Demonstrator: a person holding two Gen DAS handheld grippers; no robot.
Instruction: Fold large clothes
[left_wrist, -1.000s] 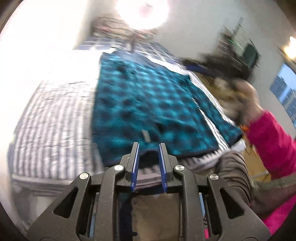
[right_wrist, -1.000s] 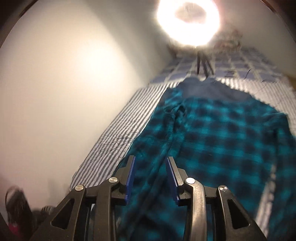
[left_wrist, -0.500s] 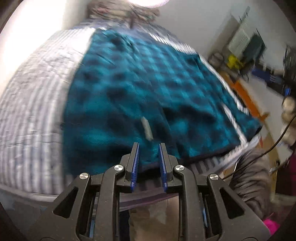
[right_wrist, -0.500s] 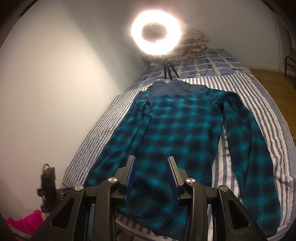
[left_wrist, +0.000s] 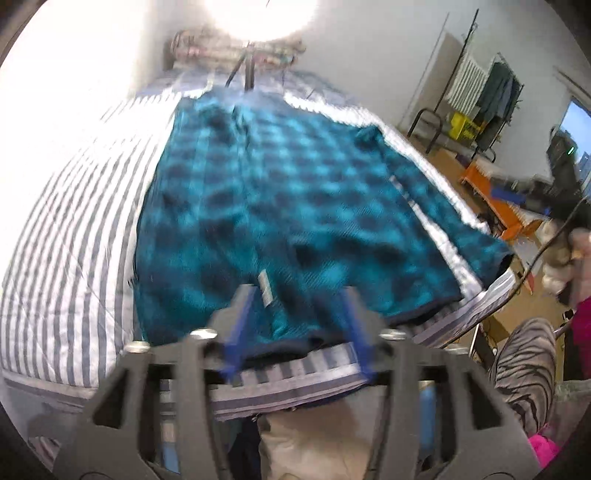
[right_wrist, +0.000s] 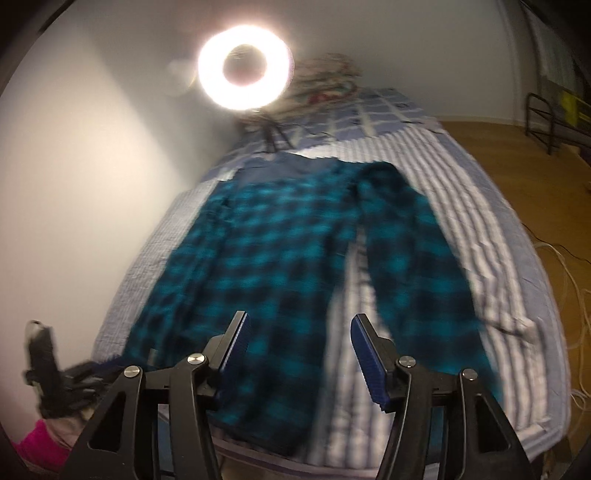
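2 sets of tongs, both mine, both empty. My left tongs (left_wrist: 295, 328) have just been spreading, and nothing is between the blue pads; they hang over the near hem of the shirt (left_wrist: 280, 206). My right tongs (right_wrist: 297, 350) have just been spreading too, also with nothing between them, and they hover over the strip of bed (right_wrist: 491, 206) that shows between the shirt's body and its right sleeve (right_wrist: 417, 266).

The shirt, teal and black check, lies flat on the striped bed, hem toward me, collar far off near the ring light (right_wrist: 243, 66).

As I judge it, the step is the first grasp for a fold. To do it well I should bring each set of tongs down on an edge, not the middle of the cloth: left on the hem at its corner, right on the sleeve or the hem's other corner. The fabric looks thick and soft, so I would pinch only the shirt and leave the bedcover out. A small tag (left_wrist: 266, 290) lies just beyond my left tongs; I would keep clear of it. Both views are blurred, so the exact hem line is hard to read.

Lift both sides evenly, so the far shoulders stay square.
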